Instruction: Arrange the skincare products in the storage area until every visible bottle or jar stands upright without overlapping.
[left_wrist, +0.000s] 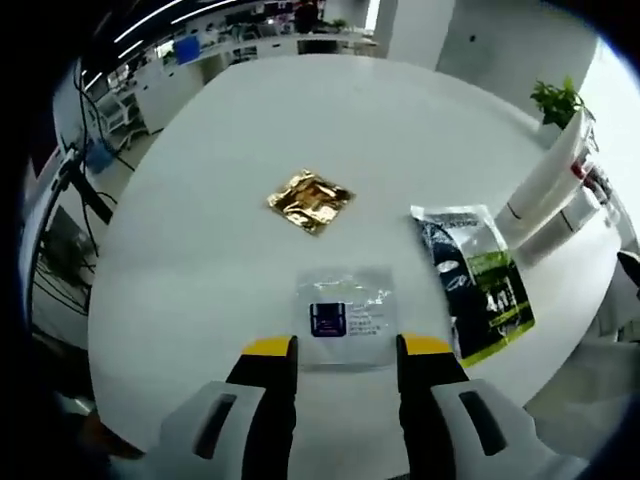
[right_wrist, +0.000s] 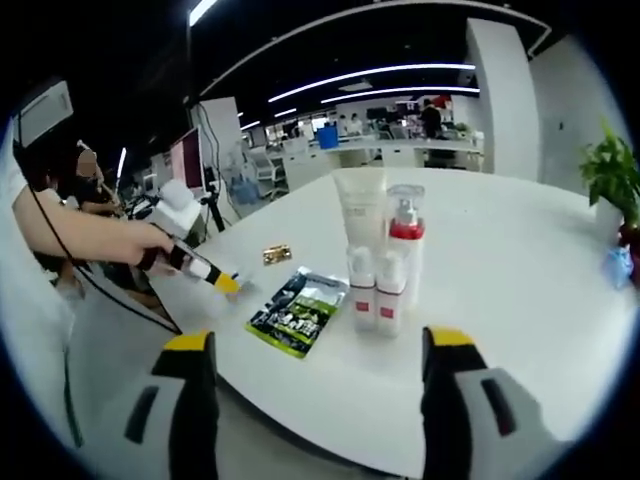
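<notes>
On a white table (right_wrist: 520, 270), several skincare containers stand upright in a tight cluster: a white tube (right_wrist: 360, 212), a pump bottle with a red collar (right_wrist: 405, 232) and two small red-labelled bottles (right_wrist: 363, 290) in front. In the left gripper view the same cluster (left_wrist: 545, 185) shows at the right edge. Three flat sachets lie on the table: gold foil (left_wrist: 310, 200), clear with a blue label (left_wrist: 345, 318), and black and green (left_wrist: 478, 280). My left gripper (left_wrist: 347, 350) is open just before the clear sachet. My right gripper (right_wrist: 320, 342) is open wide, short of the table edge, facing the bottles.
A person's hand holds the left gripper (right_wrist: 195, 265) at the left of the right gripper view, over the table edge. A potted plant (right_wrist: 610, 170) stands at the far right. Office desks and monitors lie beyond the table. The black and green sachet (right_wrist: 298, 312) lies left of the bottles.
</notes>
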